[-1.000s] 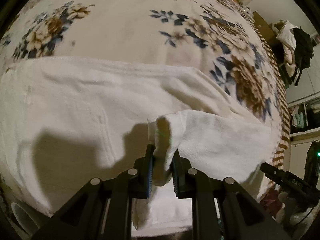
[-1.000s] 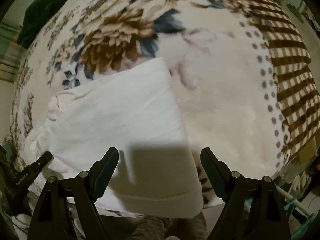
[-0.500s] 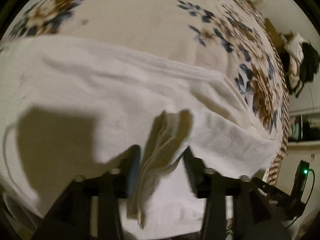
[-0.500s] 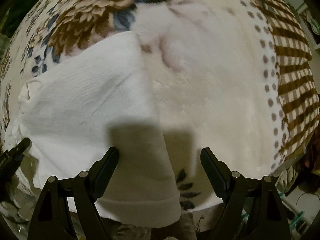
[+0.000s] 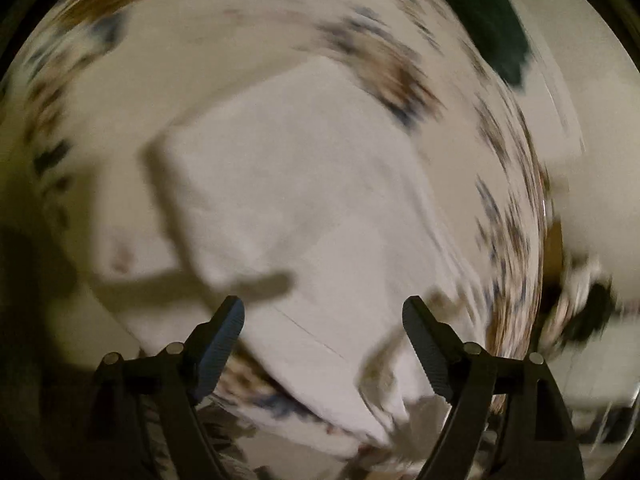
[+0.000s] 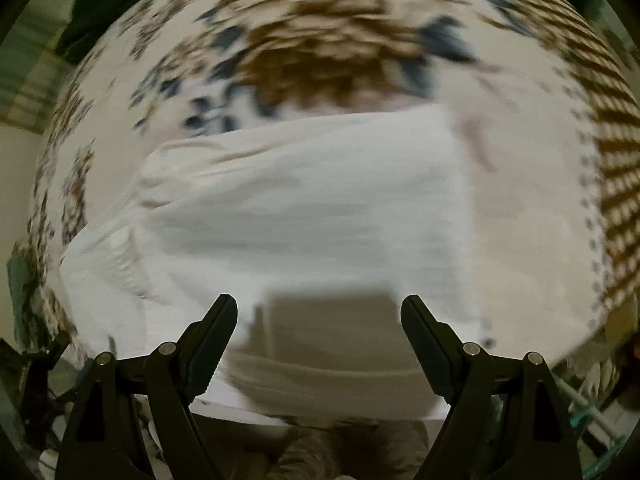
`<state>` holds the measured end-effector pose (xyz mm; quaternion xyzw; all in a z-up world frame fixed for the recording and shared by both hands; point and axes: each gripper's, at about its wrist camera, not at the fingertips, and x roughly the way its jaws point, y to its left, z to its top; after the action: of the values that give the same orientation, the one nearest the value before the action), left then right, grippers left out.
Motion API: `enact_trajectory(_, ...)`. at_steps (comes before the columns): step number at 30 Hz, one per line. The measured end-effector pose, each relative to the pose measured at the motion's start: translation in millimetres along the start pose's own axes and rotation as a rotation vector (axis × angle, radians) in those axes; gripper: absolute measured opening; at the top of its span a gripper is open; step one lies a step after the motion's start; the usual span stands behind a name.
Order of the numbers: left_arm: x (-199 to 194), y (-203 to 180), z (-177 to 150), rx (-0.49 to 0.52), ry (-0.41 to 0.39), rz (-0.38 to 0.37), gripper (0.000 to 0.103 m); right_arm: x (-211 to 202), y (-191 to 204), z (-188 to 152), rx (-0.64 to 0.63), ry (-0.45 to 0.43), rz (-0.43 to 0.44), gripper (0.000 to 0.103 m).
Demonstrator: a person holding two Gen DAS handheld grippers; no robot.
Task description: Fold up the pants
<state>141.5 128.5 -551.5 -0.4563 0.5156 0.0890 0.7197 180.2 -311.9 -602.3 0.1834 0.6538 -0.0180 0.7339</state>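
Floral blanket [image 6: 328,52] under folded white pants [image 6: 304,208]; left tool [image 5: 323,330] spread wide, empty; right tool [image 6: 319,326] likewise.

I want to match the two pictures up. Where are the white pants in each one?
Left wrist view: the white pants fill the middle, running down to the bottom, past the open left gripper.
Right wrist view: the white pants spread across the middle and lower left, beyond the open right gripper.
Shared landmark: the flowered blanket lying under the pants, blurred in both views.
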Motion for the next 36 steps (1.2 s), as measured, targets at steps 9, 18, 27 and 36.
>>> enact_trajectory(9,35,55,56,-0.253,-0.105,-0.082,0.079,40,57,17,-0.058,0.009,0.010,0.086)
enact_trajectory(18,26,28,58,-0.218,-0.205,-0.134,0.071,49,75,19,-0.089,0.016,0.013,0.086)
enact_trajectory(27,37,35,68,-0.212,-0.227,-0.180,0.022,47,70,20,-0.080,0.009,0.025,0.086)
enact_trajectory(36,-39,-83,32,0.209,-0.329,-0.240,0.007,25,41,15,-0.048,-0.030,0.049,0.086)
